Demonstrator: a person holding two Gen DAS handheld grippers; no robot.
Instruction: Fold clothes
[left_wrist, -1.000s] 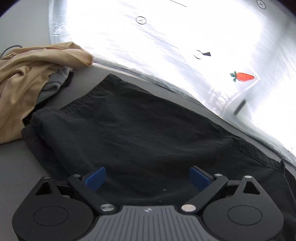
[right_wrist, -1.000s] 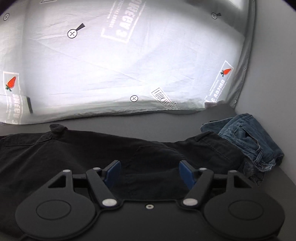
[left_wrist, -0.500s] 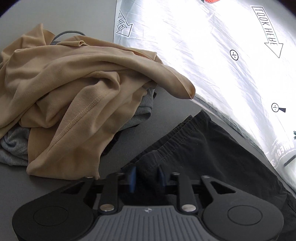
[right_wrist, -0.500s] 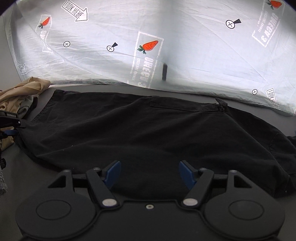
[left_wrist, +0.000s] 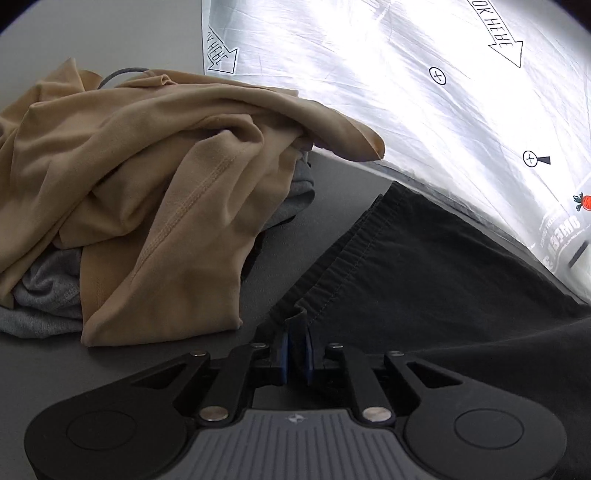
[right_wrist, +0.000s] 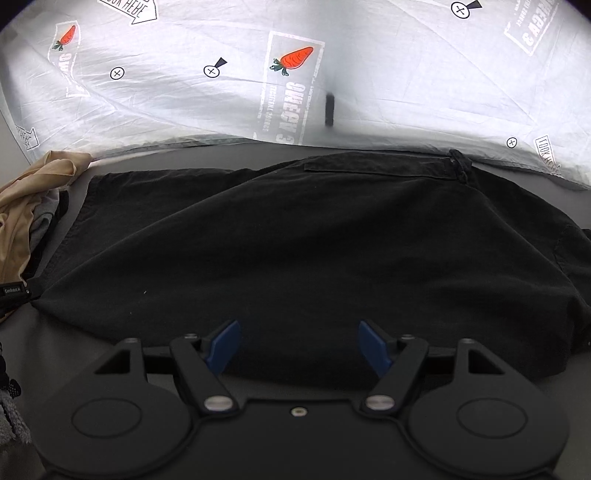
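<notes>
The black cotton shorts (right_wrist: 314, 251) lie spread flat on the grey table (left_wrist: 343, 184), along its far edge below the white printed sheet (right_wrist: 369, 92). The left gripper (left_wrist: 295, 347) is clenched on the shorts' elastic waistband corner, beside the crumpled tan shirt (left_wrist: 147, 177) heaped over grey clothing (left_wrist: 48, 291). The right gripper (right_wrist: 299, 345) hangs over the shorts' near edge, fingers spread and grasping nothing.

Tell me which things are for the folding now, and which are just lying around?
For the folding: black shorts, left tongs pinching their waistband, right tongs open over them.
Lying around: tan shirt, grey garment under it, printed sheet.
</notes>
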